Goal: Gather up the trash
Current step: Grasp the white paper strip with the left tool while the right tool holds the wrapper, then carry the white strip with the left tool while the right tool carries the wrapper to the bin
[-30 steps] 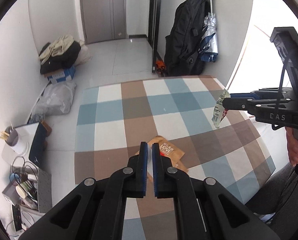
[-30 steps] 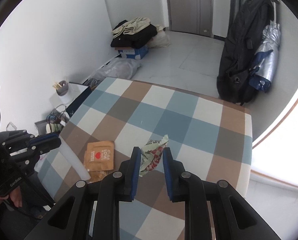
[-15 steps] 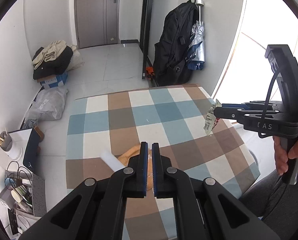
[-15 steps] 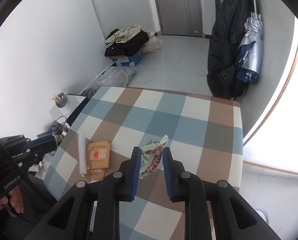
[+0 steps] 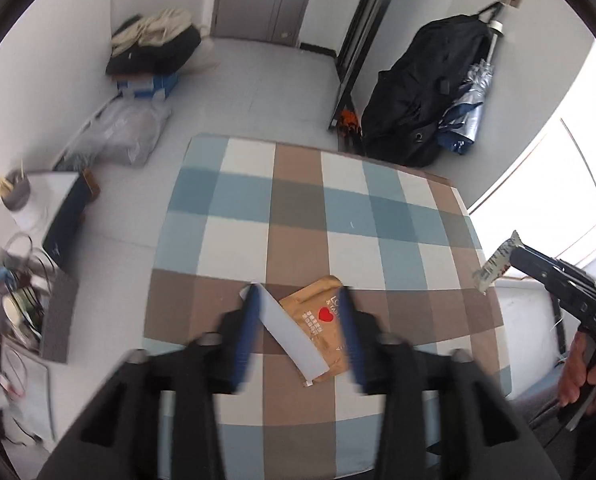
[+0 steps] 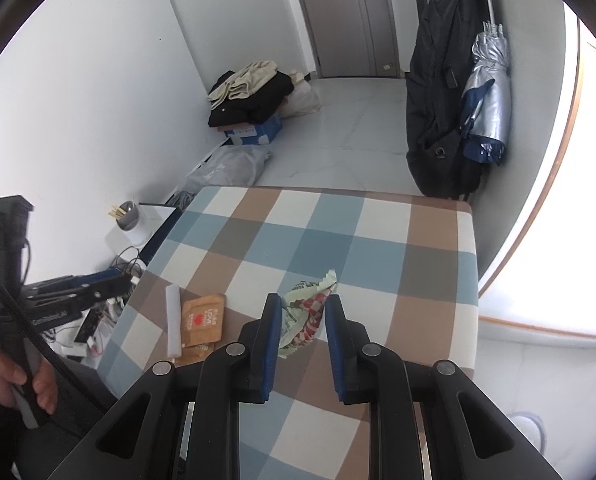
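Since the earlier frame the left claw has spread its fingers wide apart, where half a second ago they were nearly pressed together; it now hangs blurred above the brown packet and the white strip lying across it on the checked bench. The right claw pinches the crumpled snack wrapper between its blue pads, held above the bench's near right part. The packet and strip lie near the bench's near left corner, well apart from the wrapper.
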`<state>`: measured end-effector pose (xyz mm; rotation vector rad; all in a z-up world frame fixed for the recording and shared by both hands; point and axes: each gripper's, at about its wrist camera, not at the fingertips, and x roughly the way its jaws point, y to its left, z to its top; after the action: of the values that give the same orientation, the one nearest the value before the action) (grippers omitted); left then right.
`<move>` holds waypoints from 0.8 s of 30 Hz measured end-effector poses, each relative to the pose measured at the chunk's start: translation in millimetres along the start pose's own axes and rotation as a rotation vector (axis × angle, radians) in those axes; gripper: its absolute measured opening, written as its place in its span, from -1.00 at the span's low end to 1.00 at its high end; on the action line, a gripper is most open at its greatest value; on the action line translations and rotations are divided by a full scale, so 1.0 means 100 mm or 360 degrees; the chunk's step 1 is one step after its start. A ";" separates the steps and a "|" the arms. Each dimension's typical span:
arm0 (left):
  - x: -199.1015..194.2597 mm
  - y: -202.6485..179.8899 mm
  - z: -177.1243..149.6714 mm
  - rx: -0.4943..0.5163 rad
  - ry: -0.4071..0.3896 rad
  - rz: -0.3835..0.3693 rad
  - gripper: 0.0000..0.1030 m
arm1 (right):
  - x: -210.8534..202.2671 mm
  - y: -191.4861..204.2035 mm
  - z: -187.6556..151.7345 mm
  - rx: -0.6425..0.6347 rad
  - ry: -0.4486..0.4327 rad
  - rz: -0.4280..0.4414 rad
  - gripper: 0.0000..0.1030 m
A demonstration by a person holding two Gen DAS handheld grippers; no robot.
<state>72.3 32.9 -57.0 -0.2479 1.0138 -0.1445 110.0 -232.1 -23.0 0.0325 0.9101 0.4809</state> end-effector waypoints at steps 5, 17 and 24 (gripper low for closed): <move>0.30 0.01 -0.03 -0.0028 0.0151 0.0055 0.22 | 0.00 -0.01 0.01 0.0019 -0.0004 0.0018 -0.59; 0.71 0.04 -0.07 -0.0089 0.0411 0.0266 -0.46 | -0.07 -0.05 0.02 0.0031 -0.0026 0.0050 -0.59; 0.63 0.12 -0.08 -0.0121 0.0396 0.0212 -0.74 | -0.10 -0.06 0.02 0.0037 -0.0030 0.0061 -0.59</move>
<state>98.2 29.1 -115.9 -0.2341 1.2813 -0.0154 109.0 -241.5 -16.2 0.0756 0.8977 0.5046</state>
